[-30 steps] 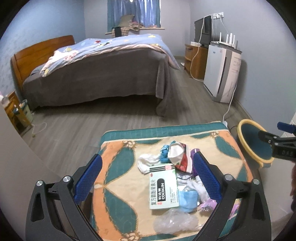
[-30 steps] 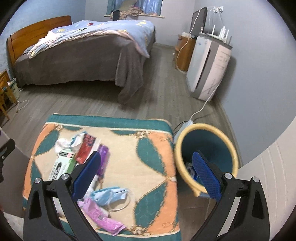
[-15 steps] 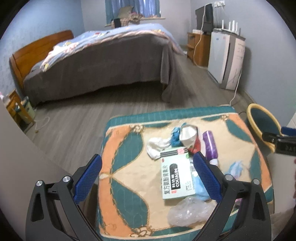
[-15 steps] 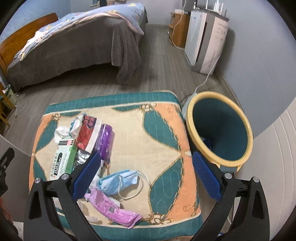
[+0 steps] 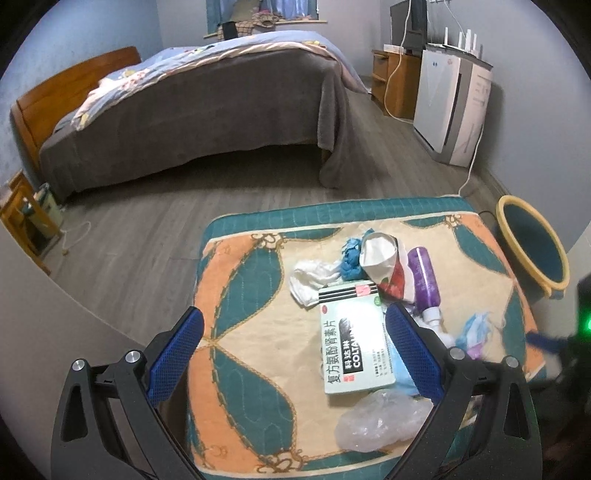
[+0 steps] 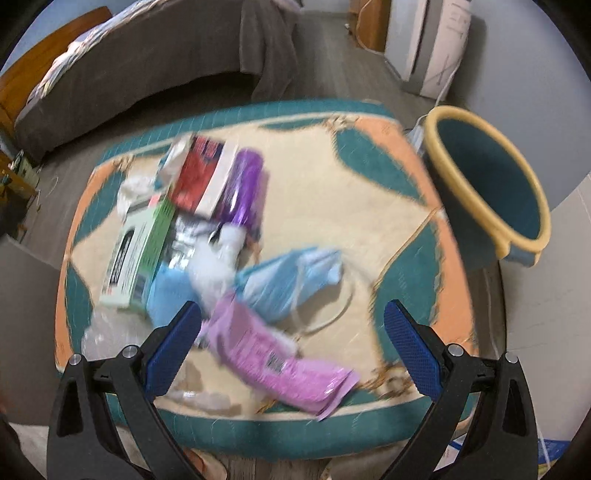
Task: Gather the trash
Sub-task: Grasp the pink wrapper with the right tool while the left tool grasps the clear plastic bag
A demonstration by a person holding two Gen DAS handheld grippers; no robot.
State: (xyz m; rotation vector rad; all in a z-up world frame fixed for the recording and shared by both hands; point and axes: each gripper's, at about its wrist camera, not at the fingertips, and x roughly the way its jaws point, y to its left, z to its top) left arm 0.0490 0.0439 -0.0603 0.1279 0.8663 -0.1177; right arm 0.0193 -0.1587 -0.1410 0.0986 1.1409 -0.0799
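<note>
The whole right wrist view is smeared, so the print on the pink wrapper point(image 6: 280, 358) cannot be read. The medicine box point(image 5: 354, 343) hides part of a blue mask point(image 5: 404, 373). The bin's point(image 5: 532, 247) bottom is too dark to see.

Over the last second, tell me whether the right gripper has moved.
Yes. The right gripper has swung left and down, away from the bin and over the trash on the cushion; its fingers stand open.

Home bedroom: made bed point(image 5: 207, 96) with wooden headboard point(image 5: 70, 88), curtained window point(image 5: 266, 11), wood floor point(image 5: 147, 221).
</note>
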